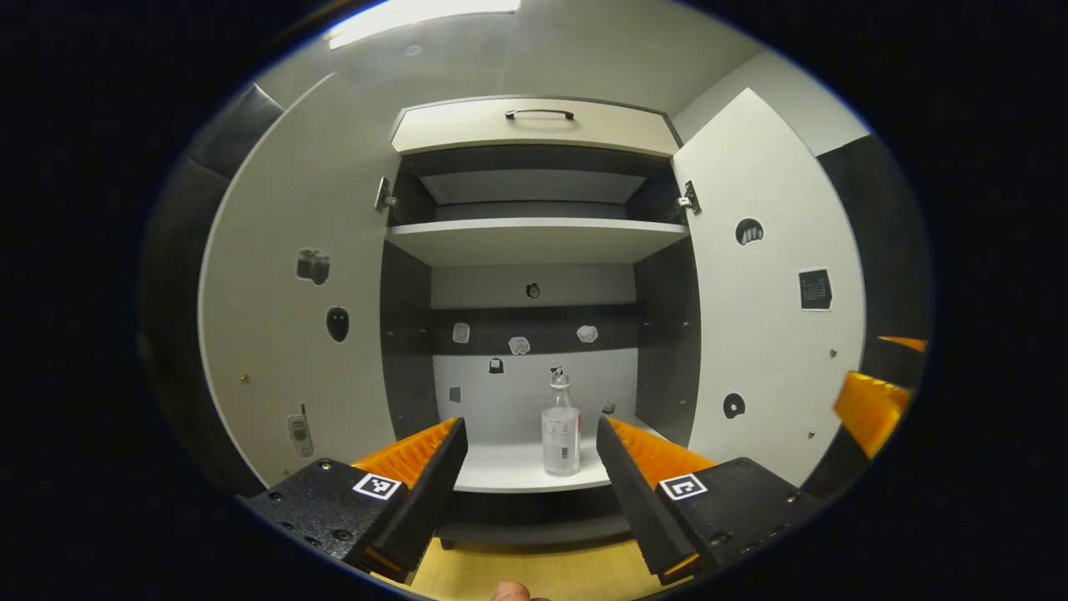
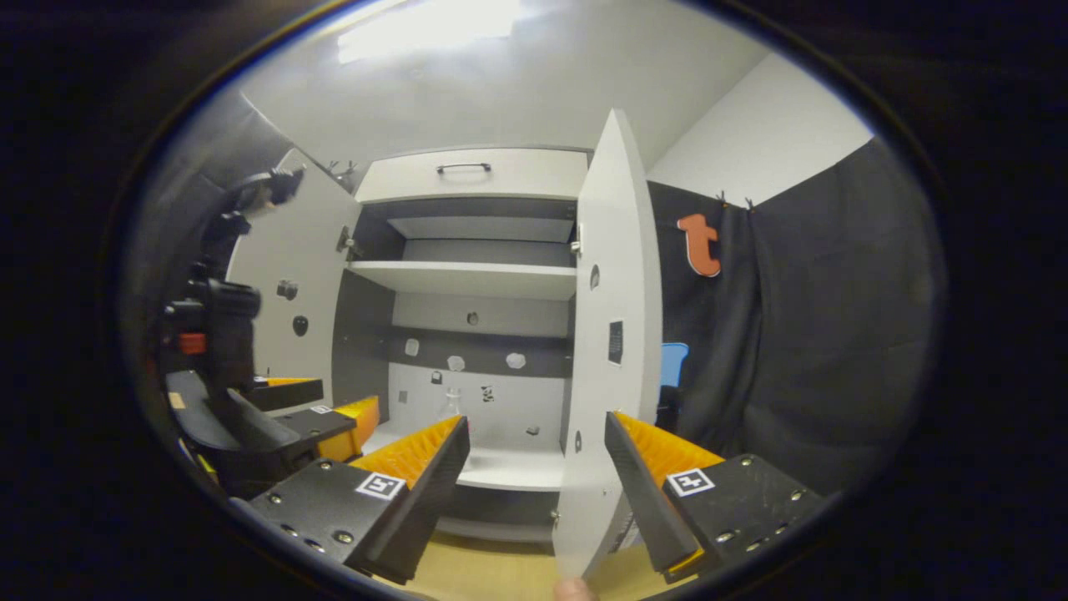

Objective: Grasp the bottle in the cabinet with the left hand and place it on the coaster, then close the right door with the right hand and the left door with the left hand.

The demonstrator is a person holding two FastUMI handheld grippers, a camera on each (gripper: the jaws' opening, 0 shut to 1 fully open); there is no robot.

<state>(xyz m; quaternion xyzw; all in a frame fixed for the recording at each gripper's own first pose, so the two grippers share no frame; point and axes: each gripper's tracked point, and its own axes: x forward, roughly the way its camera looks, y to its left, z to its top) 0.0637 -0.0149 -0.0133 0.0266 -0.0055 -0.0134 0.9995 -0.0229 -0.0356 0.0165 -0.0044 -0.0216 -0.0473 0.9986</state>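
A clear bottle [image 1: 561, 430] with a white label stands upright on the cabinet's lower shelf [image 1: 517, 472]. My left gripper [image 1: 527, 459] is open in front of the cabinet, short of the bottle, which sits in line with the gap between its fingers. Both doors are swung open: the left door [image 1: 292, 292] and the right door [image 1: 772, 292]. In the right gripper view my right gripper [image 2: 534, 467] is open, with the edge of the right door [image 2: 605, 351] between its fingers. The left gripper [image 2: 292, 417] shows at the left there, and the bottle [image 2: 451, 404] peeks behind my finger.
An upper shelf [image 1: 534, 238] and a drawer with a handle [image 1: 538, 113] sit above. The right gripper's finger [image 1: 868, 409] shows at the far right edge. Wooden surface [image 1: 534, 572] lies below the cabinet. A blue object [image 2: 674, 366] sits behind the right door by the black cloth.
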